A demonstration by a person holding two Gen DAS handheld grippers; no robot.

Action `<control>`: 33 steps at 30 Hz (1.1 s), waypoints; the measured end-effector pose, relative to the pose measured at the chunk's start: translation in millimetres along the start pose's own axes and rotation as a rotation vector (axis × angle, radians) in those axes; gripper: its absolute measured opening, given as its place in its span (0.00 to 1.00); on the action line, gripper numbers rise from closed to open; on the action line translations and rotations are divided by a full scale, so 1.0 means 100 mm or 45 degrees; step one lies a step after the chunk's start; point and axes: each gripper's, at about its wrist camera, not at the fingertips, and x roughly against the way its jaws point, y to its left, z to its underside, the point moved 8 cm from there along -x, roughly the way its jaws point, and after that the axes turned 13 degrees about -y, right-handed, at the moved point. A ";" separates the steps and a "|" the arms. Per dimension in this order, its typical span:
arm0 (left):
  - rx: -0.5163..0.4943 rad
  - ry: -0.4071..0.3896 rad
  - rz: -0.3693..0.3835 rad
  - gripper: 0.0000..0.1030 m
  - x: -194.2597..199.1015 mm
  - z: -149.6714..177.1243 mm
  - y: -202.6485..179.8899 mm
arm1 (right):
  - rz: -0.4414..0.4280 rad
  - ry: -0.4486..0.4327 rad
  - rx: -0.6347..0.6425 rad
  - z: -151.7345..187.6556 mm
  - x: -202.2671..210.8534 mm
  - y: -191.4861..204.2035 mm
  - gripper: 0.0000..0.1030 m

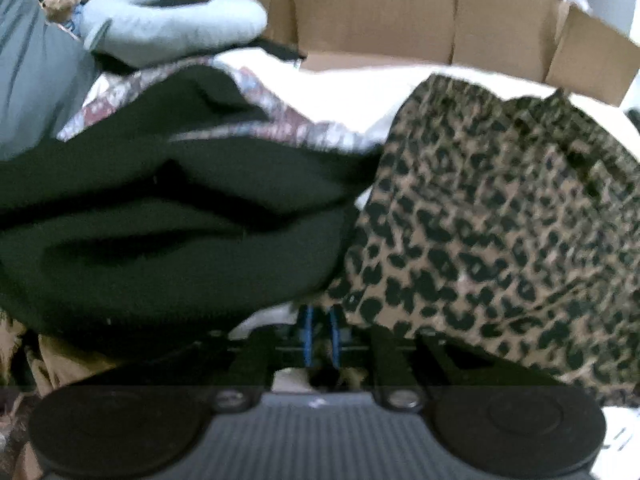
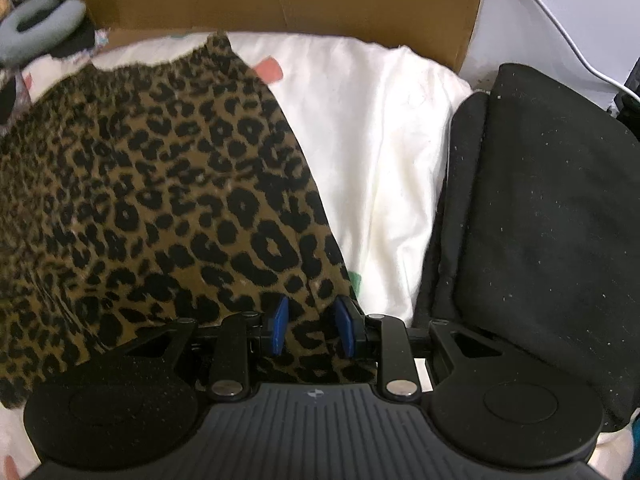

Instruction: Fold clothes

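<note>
Where the white bedding serves as the work surface, the leopard-print garment lies spread across it, its length running from the near hem at the grippers away toward the cardboard boxes at the far side. A folded black garment lies just beside it on the right, and a pile of dark clothes on the left. Both tools sit at the near edge of the leopard-print garment, one toward each corner. The right gripper has cloth bunched between its blue pads, the jaws part closed, apparently pinching it. The left gripper has its pads nearly together with a sliver of print between them; the cloth drapes over the tool, so the grip appears thin. Judged from this, the fold would carry the near hem away along the garment's length.
</note>
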 end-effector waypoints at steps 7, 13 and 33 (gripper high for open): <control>0.009 -0.093 0.048 0.14 -0.06 -0.37 -0.15 | -0.035 -0.072 -0.004 -0.22 -0.05 0.10 0.32; 0.006 -0.147 0.129 0.19 -0.39 -0.64 -0.46 | -0.058 -0.113 0.024 -0.45 -0.20 0.23 0.32; 0.035 -0.165 0.280 0.63 -1.39 -1.17 -1.05 | -0.103 -0.170 0.107 -1.21 -1.10 0.53 0.54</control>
